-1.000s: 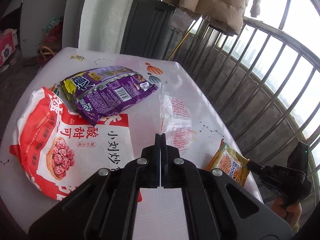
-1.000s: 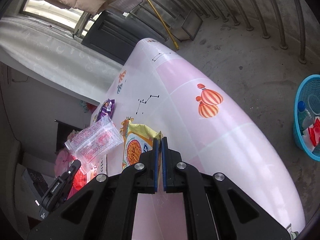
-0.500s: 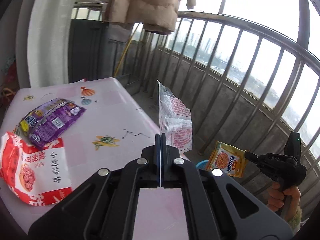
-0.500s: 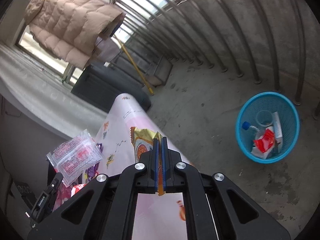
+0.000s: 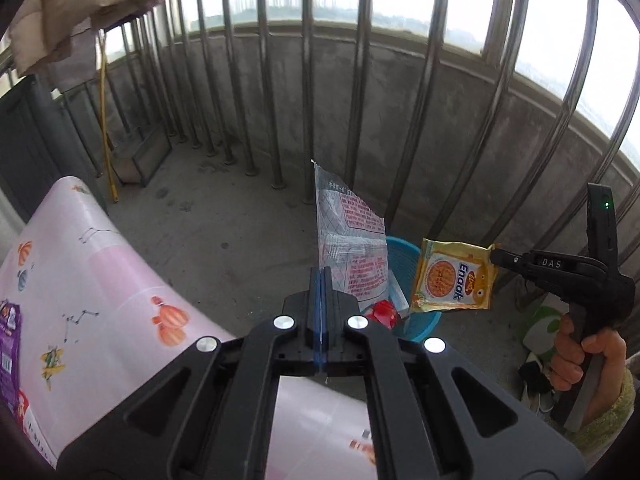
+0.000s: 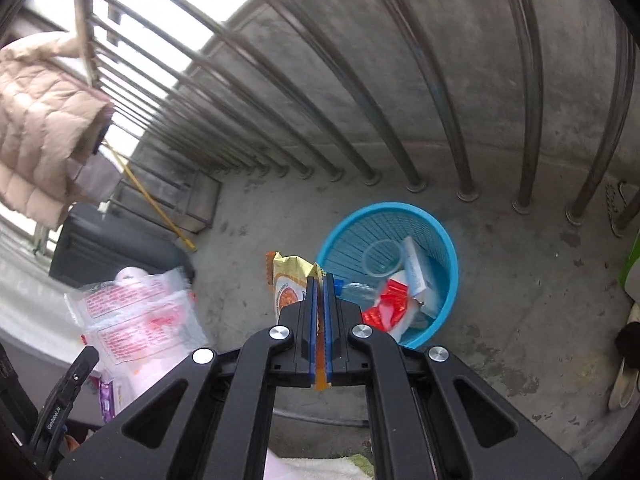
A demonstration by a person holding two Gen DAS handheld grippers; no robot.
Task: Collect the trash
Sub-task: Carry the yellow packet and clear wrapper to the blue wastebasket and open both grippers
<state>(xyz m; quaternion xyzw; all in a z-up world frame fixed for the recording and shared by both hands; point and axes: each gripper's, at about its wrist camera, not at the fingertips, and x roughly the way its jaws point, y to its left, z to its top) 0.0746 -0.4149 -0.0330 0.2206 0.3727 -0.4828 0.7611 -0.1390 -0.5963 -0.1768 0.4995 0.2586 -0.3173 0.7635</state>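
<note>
While both grippers are hanging over the balcony floor, the left gripper (image 5: 321, 276) is pinching one clear wrapper (image 5: 349, 248), its long axis standing upright. The right gripper (image 6: 319, 284) is clamping one yellow snack packet (image 6: 286, 280) edge-on, pointing far toward the railing. One blue basket (image 6: 448, 248), already holding several scraps, is sitting just right of it.

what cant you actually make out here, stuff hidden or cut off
- Left wrist view: most of the bin sits behind the clear wrapper, the yellow packet and the left tool.
- Left wrist view: the purple bag is cut off by the picture's edge.
- Right wrist view: most of the packet's front is hidden by the right tool.
</note>
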